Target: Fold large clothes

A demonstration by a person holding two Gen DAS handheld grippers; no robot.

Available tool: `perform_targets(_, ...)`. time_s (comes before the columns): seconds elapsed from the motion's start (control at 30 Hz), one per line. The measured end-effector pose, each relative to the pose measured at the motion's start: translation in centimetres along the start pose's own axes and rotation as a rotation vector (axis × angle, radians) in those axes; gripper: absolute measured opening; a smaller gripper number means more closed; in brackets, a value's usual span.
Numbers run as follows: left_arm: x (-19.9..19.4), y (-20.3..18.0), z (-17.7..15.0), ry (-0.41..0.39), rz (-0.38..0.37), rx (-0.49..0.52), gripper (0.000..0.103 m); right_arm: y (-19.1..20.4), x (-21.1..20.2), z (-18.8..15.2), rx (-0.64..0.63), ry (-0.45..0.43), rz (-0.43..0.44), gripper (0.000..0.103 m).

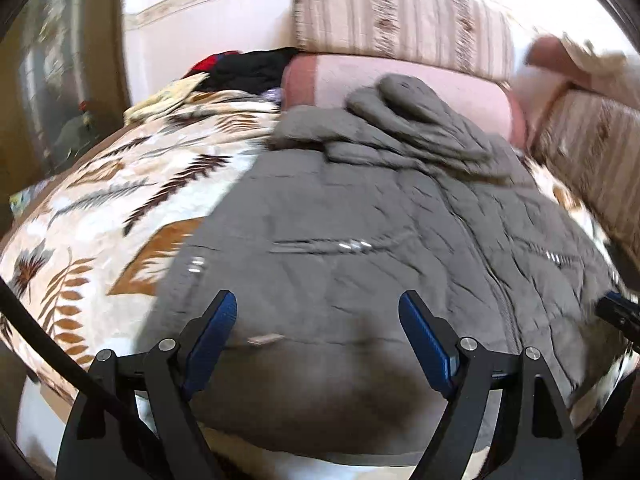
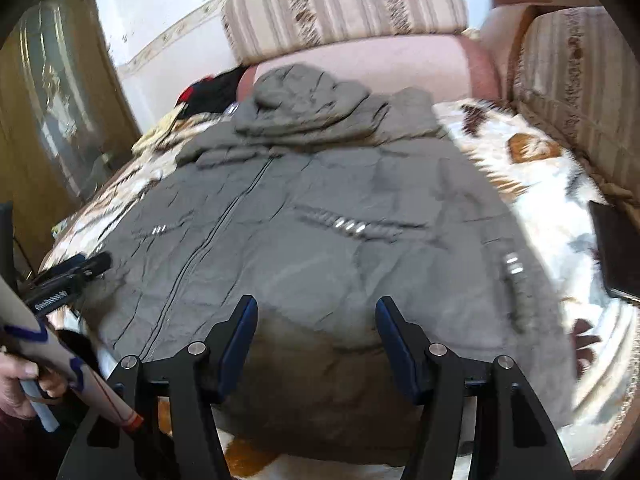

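A large grey quilted jacket [image 1: 360, 220] lies spread flat, front up and zipped, on a leaf-patterned blanket [image 1: 100, 208]. Its hood is bunched at the far end against a pink bolster. It also shows in the right wrist view [image 2: 320, 220]. My left gripper [image 1: 318, 312] is open and empty, over the jacket's near hem on its left half. My right gripper [image 2: 316, 316] is open and empty, over the near hem on the right half. The left gripper's tip shows in the right wrist view [image 2: 80, 268]; the right gripper's tip shows in the left wrist view [image 1: 616, 312].
A pink bolster [image 2: 380, 64] and striped cushions [image 2: 340, 4] stand behind the jacket. Black and red clothes [image 1: 244, 68] are piled at the far left. A dark flat object [image 2: 616, 248] lies on the blanket at the right. A wooden cabinet [image 2: 52, 112] stands left.
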State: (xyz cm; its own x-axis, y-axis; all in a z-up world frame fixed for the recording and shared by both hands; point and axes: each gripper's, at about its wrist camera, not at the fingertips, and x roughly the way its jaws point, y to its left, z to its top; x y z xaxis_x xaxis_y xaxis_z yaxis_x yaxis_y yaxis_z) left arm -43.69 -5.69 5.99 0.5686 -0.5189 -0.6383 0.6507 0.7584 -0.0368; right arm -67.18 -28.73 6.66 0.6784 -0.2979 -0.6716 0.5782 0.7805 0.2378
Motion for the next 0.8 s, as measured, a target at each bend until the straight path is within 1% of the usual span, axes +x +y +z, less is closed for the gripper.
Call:
perform_targets(0.03, 0.0, 1.0, 0.2, -0.003, 0.011, -0.026, 0.082, -0.4, -0.4, 0.2, 0.009, -0.017, -0.009, 0.066)
perform_targets(0.1, 0.1, 3.4, 0.7, -0.007, 0.025, -0.092, 0.082, -1.9, -2.0, 0.7, 0.048, -0.082, -0.020, 0.066)
perform_targets(0.17, 0.5, 5.9, 1.0, 0.012, 0.024, -0.172, 0.082, -3.4, -3.5, 0.7, 0.086, -0.135, -0.042, 0.066)
perform_targets(0.2, 0.8, 6.8, 1.1, 0.021, 0.022, -0.204, 0.082, -4.1, -4.0, 0.7, 0.102, -0.146, -0.054, 0.066)
perform_targets(0.27, 1.4, 9.0, 0.9, 0.045, 0.030, -0.292, 0.082, -6.4, -4.8, 0.1, 0.173, -0.149, -0.071, 0.066)
perform_targets(0.33, 2.0, 10.2, 0.6, 0.069, 0.007, -0.358, 0.082, -8.3, -4.8, -0.4, 0.269, -0.135, -0.041, 0.066)
perform_targets(0.4, 2.5, 10.9, 0.2, 0.095, 0.005, -0.405, 0.082, -9.7, -4.8, -0.9, 0.323, -0.128, -0.046, 0.066)
perform_targets(0.43, 2.6, 10.9, 0.1, 0.101, 0.005, -0.410, 0.082, -9.9, -4.8, -1.0, 0.334, -0.128, -0.050, 0.066)
perform_targets(0.53, 2.8, 9.9, 0.1, 0.107, 0.027, -0.363, 0.082, -9.9, -4.9, -1.1, 0.326, -0.128, -0.052, 0.066)
perform_targets(0.6, 2.6, 8.8, 0.1, 0.096, 0.045, -0.309, 0.082, -9.3, -4.8, -1.0, 0.301, -0.132, -0.056, 0.066)
perform_targets(0.7, 2.2, 6.3, 0.1, 0.065, 0.075, -0.190, 0.082, -7.6, -4.1, -0.8, 0.236, -0.123, -0.058, 0.066)
perform_targets(0.8, 2.0, 3.9, -0.1, 0.045, 0.087, -0.077, 0.082, -5.2, -2.8, -1.0, 0.147, -0.084, -0.042, 0.066)
